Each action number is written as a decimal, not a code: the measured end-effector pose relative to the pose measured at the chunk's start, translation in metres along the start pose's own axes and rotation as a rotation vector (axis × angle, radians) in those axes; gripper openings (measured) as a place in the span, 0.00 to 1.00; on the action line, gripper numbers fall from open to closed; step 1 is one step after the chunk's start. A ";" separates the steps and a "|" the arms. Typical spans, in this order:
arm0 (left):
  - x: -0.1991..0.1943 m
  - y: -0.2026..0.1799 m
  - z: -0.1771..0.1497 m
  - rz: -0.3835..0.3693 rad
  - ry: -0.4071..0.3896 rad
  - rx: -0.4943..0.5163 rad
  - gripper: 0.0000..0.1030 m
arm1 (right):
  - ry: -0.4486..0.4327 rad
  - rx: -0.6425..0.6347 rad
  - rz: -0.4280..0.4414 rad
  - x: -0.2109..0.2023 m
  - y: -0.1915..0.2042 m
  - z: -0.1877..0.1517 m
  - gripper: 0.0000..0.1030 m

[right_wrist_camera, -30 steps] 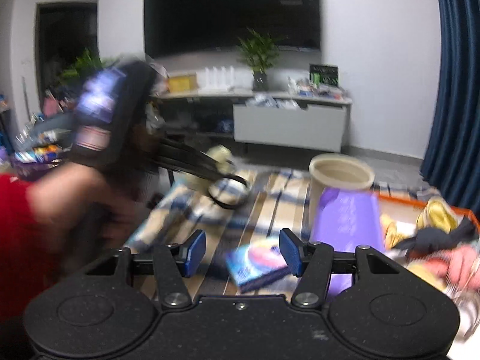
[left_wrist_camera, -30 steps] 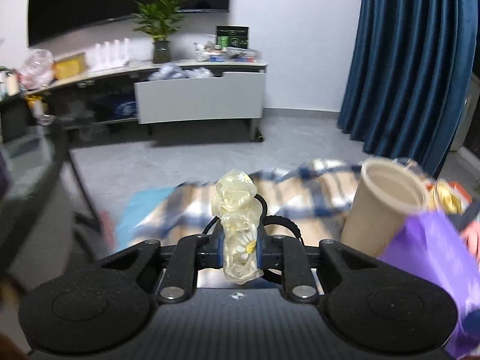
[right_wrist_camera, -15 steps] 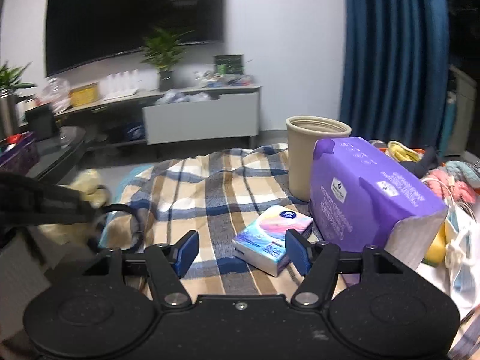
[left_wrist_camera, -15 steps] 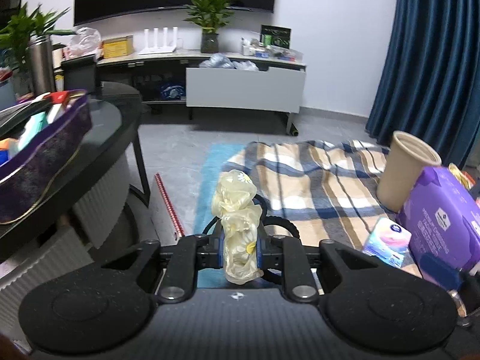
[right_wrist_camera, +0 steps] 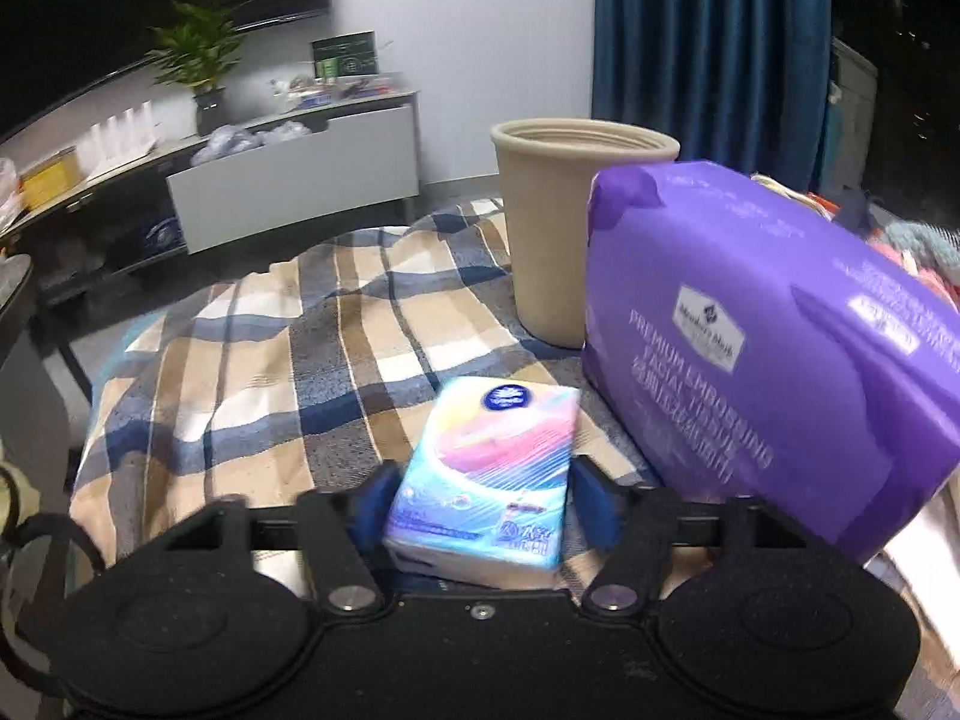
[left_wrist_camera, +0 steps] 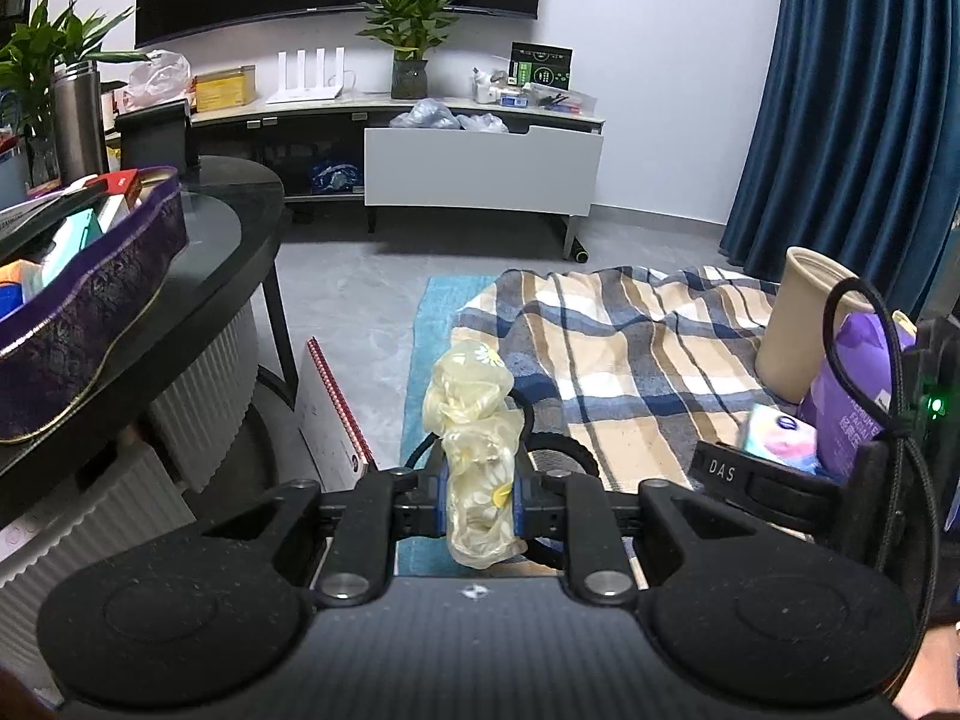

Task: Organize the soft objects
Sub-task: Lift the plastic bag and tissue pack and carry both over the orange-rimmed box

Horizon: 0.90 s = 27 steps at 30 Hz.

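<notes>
In the left wrist view, a pale yellow scrunchie (left_wrist_camera: 477, 456) with daisy print is clamped between the pads of the left gripper (left_wrist_camera: 480, 501), low in the centre of the frame. The jaws are fully closed on it, and the cloth bulges out above and below them. It seems very light and soft, so it is crushed easily, and a hold on the thick middle fold is judged safest.

In the right wrist view, the tissue pack (right_wrist_camera: 486, 474) is seen at the lower centre, lying on the plaid blanket (right_wrist_camera: 252, 360) between the blue pads of the right gripper (right_wrist_camera: 480, 501). The jaws are closing around it, but a small gap is seen at each side — no pressing yet. The pack is light and yields under pressure; its plastic wrap looks slippery, so the long sides near the middle should be taken. Just to the right, a large purple tissue bag (right_wrist_camera: 768, 348) leans close to the pack, and a beige bin (right_wrist_camera: 570, 228) stands behind.
</notes>
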<state>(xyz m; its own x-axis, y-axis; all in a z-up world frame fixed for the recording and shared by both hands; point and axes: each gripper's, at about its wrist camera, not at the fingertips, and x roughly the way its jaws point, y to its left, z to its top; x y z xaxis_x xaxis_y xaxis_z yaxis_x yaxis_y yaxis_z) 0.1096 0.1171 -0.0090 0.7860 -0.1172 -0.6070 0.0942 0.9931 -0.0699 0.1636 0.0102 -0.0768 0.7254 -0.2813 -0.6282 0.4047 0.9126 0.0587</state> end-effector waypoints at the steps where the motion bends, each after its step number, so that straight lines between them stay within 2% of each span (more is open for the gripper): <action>1: 0.000 -0.001 0.000 -0.003 0.001 -0.006 0.20 | 0.002 -0.006 0.013 -0.004 -0.003 -0.001 0.61; 5: -0.002 -0.003 -0.004 -0.006 0.005 -0.018 0.20 | -0.024 -0.116 0.097 -0.027 -0.008 -0.006 0.61; 8: -0.008 -0.007 -0.004 -0.006 0.003 -0.023 0.20 | -0.051 -0.180 0.200 -0.057 -0.019 -0.005 0.61; 14: -0.023 -0.023 0.007 -0.015 -0.010 -0.050 0.20 | -0.122 -0.297 0.339 -0.110 -0.036 0.027 0.61; 17: -0.032 -0.035 0.015 -0.006 -0.017 -0.047 0.20 | -0.099 -0.317 0.403 -0.122 -0.045 0.049 0.61; 20: -0.039 -0.048 0.021 0.003 -0.024 -0.051 0.20 | -0.131 -0.346 0.408 -0.137 -0.056 0.059 0.61; 27: -0.057 -0.074 0.031 0.018 -0.055 -0.029 0.20 | -0.133 -0.306 0.444 -0.149 -0.084 0.082 0.61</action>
<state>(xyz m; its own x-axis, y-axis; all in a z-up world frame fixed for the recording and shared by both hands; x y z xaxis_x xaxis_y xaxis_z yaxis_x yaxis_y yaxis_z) 0.0768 0.0504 0.0555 0.8200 -0.0983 -0.5638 0.0626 0.9946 -0.0824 0.0674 -0.0493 0.0754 0.8613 0.1335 -0.4902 -0.1219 0.9910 0.0557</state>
